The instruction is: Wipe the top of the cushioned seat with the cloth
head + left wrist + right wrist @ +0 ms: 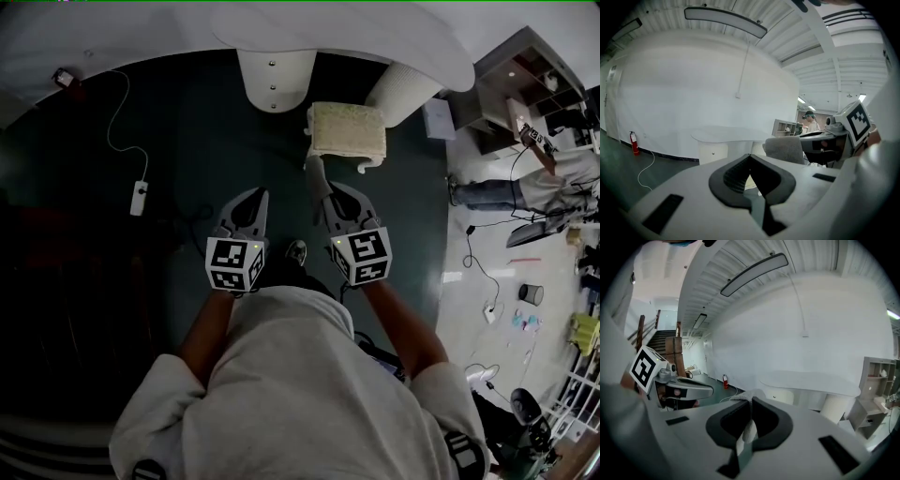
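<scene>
So the person is standing on a dark teal floor (pixel 169 141) and holding both grippers out at about waist height. The cushioned seat (pixel 347 129) is sitting on the floor right up against the round pedestals of a smooth white table (pixel 347 37) with a curvy top. It's a squarish stool with a cream, nubby, towel-like cushion and pale legs. The right gripper (pixel 323 199) is pinching the cloth (pixel 316 173), a soft grey fuzzy strip that's poking out past the tips toward the seat's near left corner. From the head view I can't tell if it's actually touching the seat. In the right gripper view the dark rubbery pads are pressing together on the cloth (pixel 742 398), so those jaws are clamped on it, with a bit of grey sticking up over the tips. The left gripper (pixel 260 197) is hanging beside the right one, and in its own view the ribbed black pads are meeting at the tips with nothing between them. Both grippers have pale grey plastic shells, and each is wearing a cube with chunky black-and-white square marker patterns. A thin white cable (pixel 117 122) is snaking across the floor off to the left, and a small red fire extinguisher (pixel 634 143) is standing by the wall.
</scene>
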`<state>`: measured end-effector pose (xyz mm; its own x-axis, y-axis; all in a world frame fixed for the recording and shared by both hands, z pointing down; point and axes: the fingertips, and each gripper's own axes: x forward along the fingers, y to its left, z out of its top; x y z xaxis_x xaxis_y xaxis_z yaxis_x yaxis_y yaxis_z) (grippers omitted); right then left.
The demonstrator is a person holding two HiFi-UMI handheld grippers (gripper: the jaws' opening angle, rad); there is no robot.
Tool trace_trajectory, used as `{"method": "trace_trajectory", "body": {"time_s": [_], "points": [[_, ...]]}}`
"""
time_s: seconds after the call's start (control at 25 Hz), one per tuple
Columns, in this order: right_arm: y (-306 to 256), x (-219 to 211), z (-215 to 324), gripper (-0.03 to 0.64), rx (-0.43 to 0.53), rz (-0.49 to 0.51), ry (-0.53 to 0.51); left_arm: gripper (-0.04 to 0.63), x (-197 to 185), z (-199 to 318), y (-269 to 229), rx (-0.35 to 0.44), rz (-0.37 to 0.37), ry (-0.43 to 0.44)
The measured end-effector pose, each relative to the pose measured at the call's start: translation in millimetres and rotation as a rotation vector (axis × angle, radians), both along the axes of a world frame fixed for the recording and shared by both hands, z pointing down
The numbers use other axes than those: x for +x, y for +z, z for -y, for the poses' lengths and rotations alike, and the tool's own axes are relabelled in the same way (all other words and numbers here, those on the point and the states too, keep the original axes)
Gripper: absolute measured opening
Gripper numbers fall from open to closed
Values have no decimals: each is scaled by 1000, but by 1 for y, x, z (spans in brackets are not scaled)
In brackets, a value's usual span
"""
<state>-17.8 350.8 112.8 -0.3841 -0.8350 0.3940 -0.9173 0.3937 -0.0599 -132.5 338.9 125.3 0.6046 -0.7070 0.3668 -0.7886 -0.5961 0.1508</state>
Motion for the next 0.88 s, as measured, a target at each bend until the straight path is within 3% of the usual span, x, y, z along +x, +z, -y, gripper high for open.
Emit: {"method": "trace_trajectory", "body": {"time_s": [0.24, 0.52, 0.88], "points": [[14, 39, 26, 14, -38, 2, -49, 14, 47, 28, 13, -31, 25, 12], [38, 63, 64, 14, -95, -30, -54, 14, 69, 77, 31, -62, 18, 3], [61, 97, 152, 14, -156, -125, -120, 15, 105, 170, 63, -111, -8, -6]]}}
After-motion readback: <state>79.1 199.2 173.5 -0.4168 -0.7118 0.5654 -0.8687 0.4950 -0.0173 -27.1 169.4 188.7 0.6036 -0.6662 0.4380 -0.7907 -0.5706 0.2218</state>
